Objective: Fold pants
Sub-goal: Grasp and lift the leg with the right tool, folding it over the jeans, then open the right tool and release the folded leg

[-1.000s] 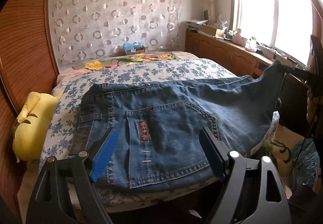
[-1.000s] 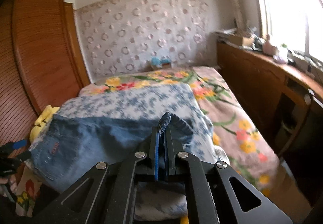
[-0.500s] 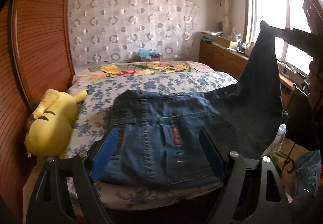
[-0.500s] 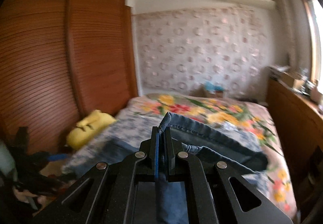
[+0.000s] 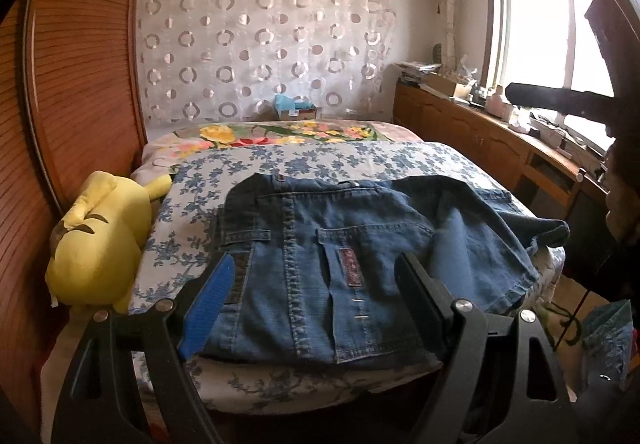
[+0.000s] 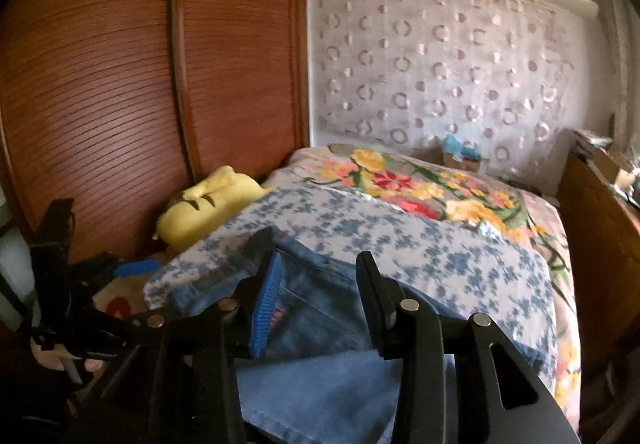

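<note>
Blue denim pants (image 5: 340, 264) lie on the bed's near end, back pockets up, with the legs folded over onto the right side of the seat. My left gripper (image 5: 316, 292) is open and empty, just in front of the waistband side. My right gripper (image 6: 320, 296) is open and empty just above the folded pants (image 6: 320, 324), whose lighter inside shows below the fingers. The left gripper also shows at the left in the right wrist view (image 6: 120, 272).
A yellow plush toy (image 5: 100, 240) lies at the bed's left edge against a wooden slatted wardrobe (image 5: 72, 84). A blue-flowered blanket (image 5: 320, 164) covers the bed. A wooden cabinet (image 5: 480, 140) with clutter runs along the right under the window. A box (image 5: 296, 110) sits at the headboard.
My right gripper carried the pant leg up and over to the left, laid it on the seat, then opened and let go. The left gripper pulled back a little.
</note>
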Tool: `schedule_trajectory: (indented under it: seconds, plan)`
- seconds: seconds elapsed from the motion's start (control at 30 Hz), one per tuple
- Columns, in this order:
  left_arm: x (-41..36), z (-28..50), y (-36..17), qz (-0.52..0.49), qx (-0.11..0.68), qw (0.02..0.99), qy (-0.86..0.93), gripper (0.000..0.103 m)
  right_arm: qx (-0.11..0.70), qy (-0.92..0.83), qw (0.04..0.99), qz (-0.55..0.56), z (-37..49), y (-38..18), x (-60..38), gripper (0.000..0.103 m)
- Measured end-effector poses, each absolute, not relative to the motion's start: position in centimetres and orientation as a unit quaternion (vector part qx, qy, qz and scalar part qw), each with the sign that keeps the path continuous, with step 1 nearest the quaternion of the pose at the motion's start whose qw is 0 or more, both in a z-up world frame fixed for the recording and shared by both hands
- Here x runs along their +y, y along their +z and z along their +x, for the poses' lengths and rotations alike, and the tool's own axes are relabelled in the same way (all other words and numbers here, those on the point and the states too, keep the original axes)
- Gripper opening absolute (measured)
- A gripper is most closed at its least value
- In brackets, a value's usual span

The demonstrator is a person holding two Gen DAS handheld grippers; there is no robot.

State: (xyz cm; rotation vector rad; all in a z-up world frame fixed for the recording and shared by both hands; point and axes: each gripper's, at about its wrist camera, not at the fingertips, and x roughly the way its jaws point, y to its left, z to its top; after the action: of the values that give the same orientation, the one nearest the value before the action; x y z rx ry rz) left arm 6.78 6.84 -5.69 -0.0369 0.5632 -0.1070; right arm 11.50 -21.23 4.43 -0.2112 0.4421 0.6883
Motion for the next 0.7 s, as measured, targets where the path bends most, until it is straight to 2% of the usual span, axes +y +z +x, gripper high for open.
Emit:
schedule_trajectory:
  seconds: [0.33,0.47,0.7]
  plan:
    - [3.8,7.3,-7.3,-0.007,0.295,0.951,-0.091,0.083,0.269,0.267,0.923,-0.066,7.8,1.7,-24.6,0.041]
    - [2.8,7.3,-8.0,-0.005,0.304,0.947,-0.103,0.083,0.301,0.25,0.919,-0.05,8.5,-0.9,-25.3,0.041]
    - [1.5,6.7,-9.1,0.007,0.315,0.941,-0.124,0.083,0.334,0.245,0.91,-0.024,8.6,-1.4,-25.0,0.041]
